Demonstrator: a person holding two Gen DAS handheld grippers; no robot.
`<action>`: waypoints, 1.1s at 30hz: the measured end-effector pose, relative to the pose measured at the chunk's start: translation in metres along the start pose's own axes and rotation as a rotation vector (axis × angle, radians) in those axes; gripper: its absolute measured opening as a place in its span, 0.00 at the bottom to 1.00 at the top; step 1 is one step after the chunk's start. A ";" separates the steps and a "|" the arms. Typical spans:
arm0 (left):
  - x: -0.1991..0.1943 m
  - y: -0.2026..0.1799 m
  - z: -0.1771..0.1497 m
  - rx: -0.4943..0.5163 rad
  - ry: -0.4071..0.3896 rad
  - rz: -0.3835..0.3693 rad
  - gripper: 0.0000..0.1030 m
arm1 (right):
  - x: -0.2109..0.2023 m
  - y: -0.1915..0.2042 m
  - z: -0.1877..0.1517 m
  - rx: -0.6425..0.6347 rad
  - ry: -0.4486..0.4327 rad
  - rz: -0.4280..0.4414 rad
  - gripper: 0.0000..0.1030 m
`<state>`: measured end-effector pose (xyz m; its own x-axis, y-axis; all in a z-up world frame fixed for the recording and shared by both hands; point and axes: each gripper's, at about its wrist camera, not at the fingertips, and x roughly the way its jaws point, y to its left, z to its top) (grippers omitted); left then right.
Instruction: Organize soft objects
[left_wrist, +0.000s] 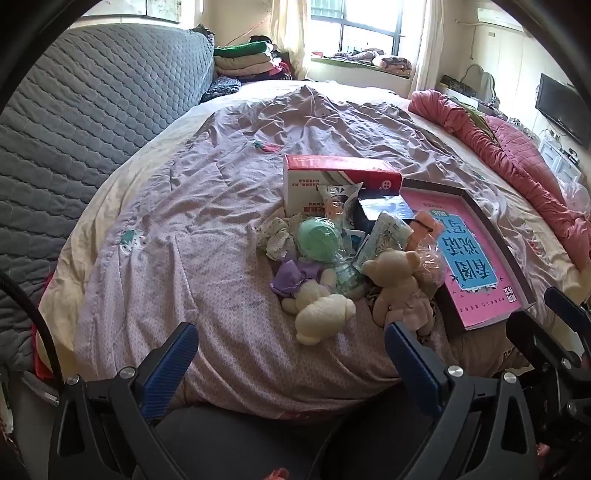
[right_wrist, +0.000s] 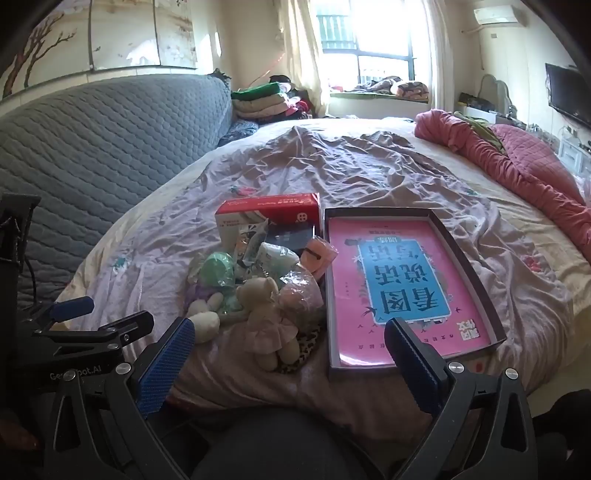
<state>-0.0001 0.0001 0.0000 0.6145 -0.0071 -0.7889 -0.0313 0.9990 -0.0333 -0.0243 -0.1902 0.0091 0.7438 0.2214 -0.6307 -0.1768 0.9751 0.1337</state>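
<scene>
The soft toys lie in a heap on the bed (left_wrist: 207, 236), just left of the tray (right_wrist: 476, 266). A tan bear (left_wrist: 397, 280) in a pink skirt touches the tray's left wall; a white bear (left_wrist: 321, 314) lies left of it, with a green ball (left_wrist: 318, 239) and purple bow (left_wrist: 293, 275) behind. A red box (left_wrist: 340, 173) bearing Chinese print stands at the tray's far left corner. Inside the tray a pink sheet with a blue panel shows large Chinese characters, upside down. The left gripper (left_wrist: 291, 354) and right gripper (right_wrist: 290, 349) both hover near the bed edge, fingers spread wide, holding nothing. The left gripper's body reads "Gen…bot.AI", partly hidden.
</scene>
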 end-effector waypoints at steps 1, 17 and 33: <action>0.000 0.000 0.000 0.001 -0.001 0.002 0.99 | 0.001 0.000 0.000 0.000 0.001 -0.001 1.00; 0.001 0.000 -0.005 0.003 -0.001 0.002 0.99 | -0.002 0.000 -0.003 -0.010 0.020 -0.018 1.00; -0.001 -0.001 0.000 -0.006 -0.003 -0.001 0.99 | 0.005 -0.001 -0.002 -0.016 0.025 -0.016 1.00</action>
<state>-0.0003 -0.0008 0.0007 0.6173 -0.0078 -0.7867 -0.0357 0.9986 -0.0379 -0.0222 -0.1898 0.0042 0.7301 0.2052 -0.6518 -0.1756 0.9782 0.1112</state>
